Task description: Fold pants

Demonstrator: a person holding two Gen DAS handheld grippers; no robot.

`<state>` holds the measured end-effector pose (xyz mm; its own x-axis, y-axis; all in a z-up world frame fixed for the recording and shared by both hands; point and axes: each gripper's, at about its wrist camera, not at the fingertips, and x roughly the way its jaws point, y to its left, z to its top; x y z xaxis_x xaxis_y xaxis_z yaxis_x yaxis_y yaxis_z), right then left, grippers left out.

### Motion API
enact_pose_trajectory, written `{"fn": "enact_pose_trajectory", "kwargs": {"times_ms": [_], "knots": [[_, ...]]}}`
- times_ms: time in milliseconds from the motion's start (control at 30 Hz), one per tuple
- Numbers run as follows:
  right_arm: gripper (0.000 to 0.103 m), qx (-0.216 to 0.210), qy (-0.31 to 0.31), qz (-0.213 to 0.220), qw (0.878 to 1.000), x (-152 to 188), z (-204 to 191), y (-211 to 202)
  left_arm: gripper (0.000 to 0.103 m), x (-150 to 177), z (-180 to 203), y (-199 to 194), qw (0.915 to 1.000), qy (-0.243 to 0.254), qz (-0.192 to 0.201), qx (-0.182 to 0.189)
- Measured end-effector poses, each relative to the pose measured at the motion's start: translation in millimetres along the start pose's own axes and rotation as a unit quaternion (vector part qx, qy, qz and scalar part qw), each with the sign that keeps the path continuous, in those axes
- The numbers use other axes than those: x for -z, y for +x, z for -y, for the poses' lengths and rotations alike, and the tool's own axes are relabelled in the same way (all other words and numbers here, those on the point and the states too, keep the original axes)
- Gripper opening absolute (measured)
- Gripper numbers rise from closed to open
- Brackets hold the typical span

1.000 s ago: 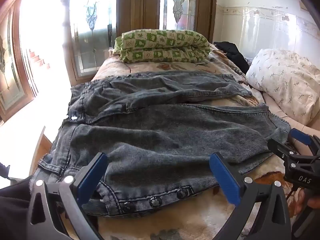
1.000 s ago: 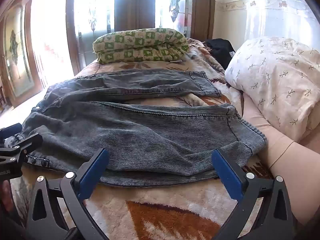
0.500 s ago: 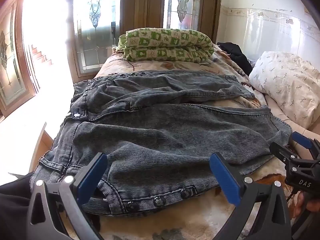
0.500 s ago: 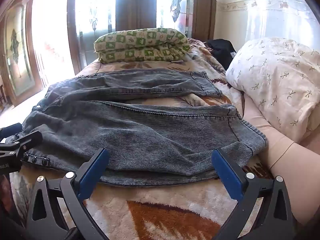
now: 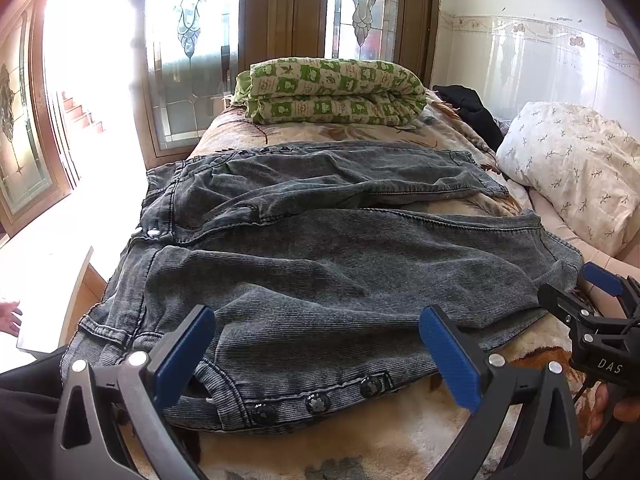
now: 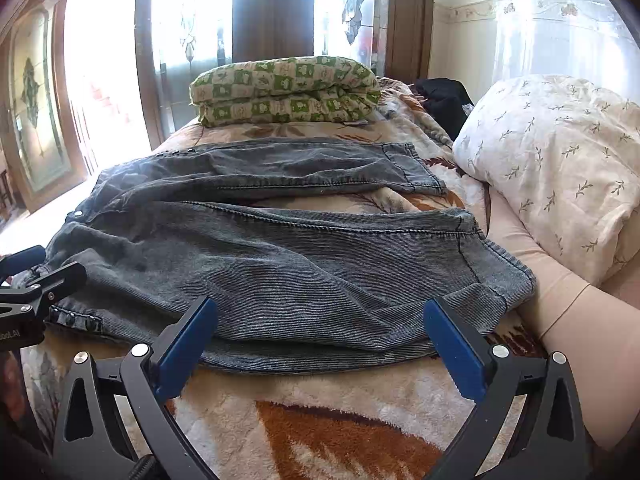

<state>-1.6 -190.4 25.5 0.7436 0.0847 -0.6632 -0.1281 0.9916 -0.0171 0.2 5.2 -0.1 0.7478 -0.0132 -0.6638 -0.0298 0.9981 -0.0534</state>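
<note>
1. Your left gripper point(image 5: 316, 354) has its blue pads spread wide over the waist end of the pants point(image 5: 320, 264), and nothing sits between them. It stands a little higher and further back than a second ago: more of the near waistband and its three dark buttons point(image 5: 318, 402) shows below the pads now.
2. Your right gripper point(image 6: 318, 338) is just as wide open and empty, poised over the near edge of the lower leg by the hem point(image 6: 500, 276). Its view has hardly changed since the earlier frame.
3. The pants lie flat across the patterned blanket point(image 6: 320, 412), waist to your left, both legs running right, the far leg apart from the near one with blanket showing between. They have not shifted.
4. The green checked folded quilt point(image 5: 332, 94) rests beyond the pants, well apart; the floral pillow point(image 6: 560, 160) lies to the right, near the hems.
5. A bare hand point(image 5: 10, 316) has come into the left wrist view at its left edge.
</note>
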Motion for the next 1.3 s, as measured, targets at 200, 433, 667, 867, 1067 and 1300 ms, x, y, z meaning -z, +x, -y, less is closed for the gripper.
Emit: {"fn": "enact_pose_trajectory", "kwargs": {"times_ms": [200,433,667,867,1067,1300], "knots": [[0.103,-0.002,0.0,0.0,1.0,0.5,-0.4,0.3,0.103,0.0,-0.6,0.0,1.0,0.0,0.0,-0.001],[0.103,-0.015,-0.003,0.002,1.0,1.1,-3.8,-2.6,0.103,-0.6,-1.5,-0.2,1.0,-0.001,-0.001,-0.002],[0.103,-0.025,-0.009,-0.007,1.0,3.3,-7.6,-1.4,0.103,0.0,-3.0,1.3,1.0,-0.001,-0.004,-0.004],[0.103,-0.028,-0.007,-0.012,1.0,3.8,-6.6,0.0,0.103,1.8,-0.6,1.3,1.0,0.002,-0.003,-0.005],[0.103,-0.034,-0.002,-0.014,0.999,3.7,-4.7,0.8,0.103,2.2,-0.5,1.8,1.0,0.001,-0.005,-0.005],[0.103,-0.036,0.001,-0.008,0.999,0.8,-4.7,-1.1,0.103,2.8,-1.2,-0.1,0.9999,-0.002,-0.006,-0.009]]}}
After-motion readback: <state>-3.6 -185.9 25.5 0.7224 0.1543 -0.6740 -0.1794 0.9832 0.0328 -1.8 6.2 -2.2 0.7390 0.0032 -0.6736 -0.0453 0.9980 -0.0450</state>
